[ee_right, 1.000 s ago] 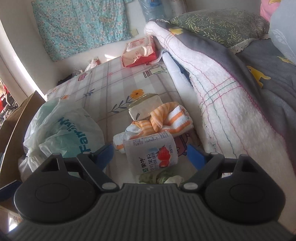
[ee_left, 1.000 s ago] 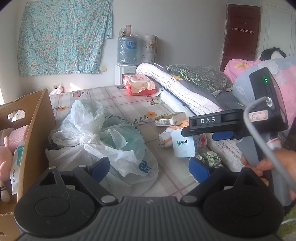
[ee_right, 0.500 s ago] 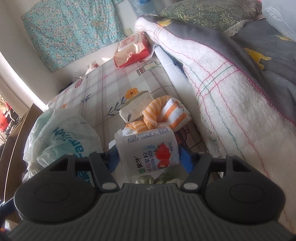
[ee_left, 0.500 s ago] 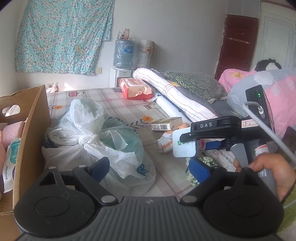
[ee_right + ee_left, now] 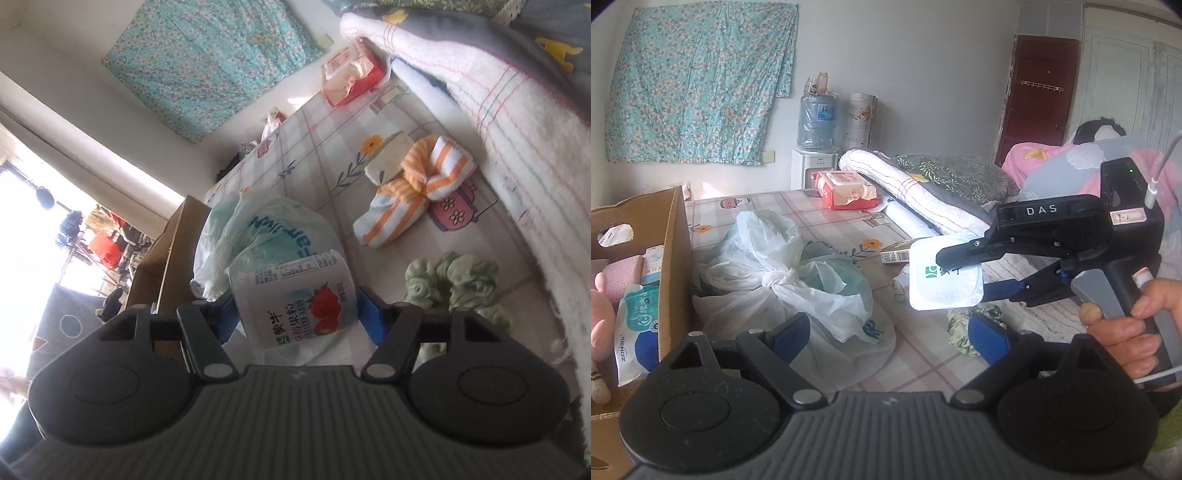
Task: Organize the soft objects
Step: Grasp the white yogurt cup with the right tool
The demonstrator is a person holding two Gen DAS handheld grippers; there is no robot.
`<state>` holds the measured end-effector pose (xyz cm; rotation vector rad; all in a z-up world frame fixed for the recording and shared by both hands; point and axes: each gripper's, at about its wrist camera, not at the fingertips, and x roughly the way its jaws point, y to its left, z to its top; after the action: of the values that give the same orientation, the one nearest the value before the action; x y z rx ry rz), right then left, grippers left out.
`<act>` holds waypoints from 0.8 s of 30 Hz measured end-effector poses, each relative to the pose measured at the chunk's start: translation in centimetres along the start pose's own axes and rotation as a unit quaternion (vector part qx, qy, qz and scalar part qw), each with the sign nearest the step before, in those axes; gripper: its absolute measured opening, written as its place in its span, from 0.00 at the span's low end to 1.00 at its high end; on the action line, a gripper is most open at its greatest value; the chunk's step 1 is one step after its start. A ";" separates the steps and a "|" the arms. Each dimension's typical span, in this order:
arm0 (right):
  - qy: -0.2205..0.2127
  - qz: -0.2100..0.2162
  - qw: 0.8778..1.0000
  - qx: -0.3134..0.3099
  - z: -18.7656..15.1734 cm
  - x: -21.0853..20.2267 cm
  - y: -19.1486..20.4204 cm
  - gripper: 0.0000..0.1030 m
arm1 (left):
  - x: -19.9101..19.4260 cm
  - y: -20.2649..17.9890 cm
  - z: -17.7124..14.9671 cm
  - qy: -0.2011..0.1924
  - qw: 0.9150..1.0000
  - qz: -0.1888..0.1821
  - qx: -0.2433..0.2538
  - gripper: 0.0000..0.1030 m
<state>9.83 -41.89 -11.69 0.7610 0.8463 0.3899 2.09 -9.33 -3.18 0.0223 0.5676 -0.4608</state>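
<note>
Right gripper (image 5: 297, 317) clamps the yogurt cup (image 5: 295, 299); left gripper (image 5: 890, 334) gapes; cardboard box (image 5: 677, 258) holds wipes pack (image 5: 635, 332).

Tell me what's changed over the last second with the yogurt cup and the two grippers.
The right gripper closed on the yogurt cup and lifted it off the bed, swinging toward the cardboard box. The left gripper stayed open; the striped towel and plastic bag stayed put.

Right tongs (image 5: 295, 314) clamped; left tongs (image 5: 890, 338) apparently spread.
</note>
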 end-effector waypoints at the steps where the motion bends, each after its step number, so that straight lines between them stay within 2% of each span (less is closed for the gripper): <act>1: 0.017 0.010 1.000 0.012 -0.4 0.6 -0.2 0.63 | 0.0 0.0 -0.2 0.006 1.000 0.004 0.005 0.91; 5: 0.085 0.036 0.994 0.063 -2.5 3.9 -1.4 0.63 | 0.5 0.0 -1.0 0.031 0.999 0.012 0.009 0.91; 9: 0.125 0.040 0.984 0.117 -4.0 6.4 -3.6 0.63 | 1.4 -0.1 -1.4 0.050 0.999 0.014 0.015 0.89; 12: 0.120 0.054 0.982 0.135 -4.0 6.5 -4.2 0.63 | 2.3 -0.3 -1.7 0.068 0.998 0.009 0.017 0.88; 17: 0.084 0.003 0.993 0.083 -3.0 5.1 -3.2 0.65 | 4.0 -0.8 -2.0 0.092 0.996 0.002 0.016 0.84; 20: 0.069 -0.013 0.995 0.070 -2.9 4.3 -3.2 0.64 | 4.7 -1.0 -2.0 0.099 0.995 -0.006 0.016 0.81; 24: 0.055 -0.001 0.996 0.065 -3.0 3.3 -3.3 0.54 | 5.6 -1.5 -2.0 0.108 0.994 -0.013 0.024 0.74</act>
<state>9.59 -40.87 -17.18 0.8647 0.9824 0.3811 4.61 -12.70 -7.60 0.1110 0.7692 -0.5009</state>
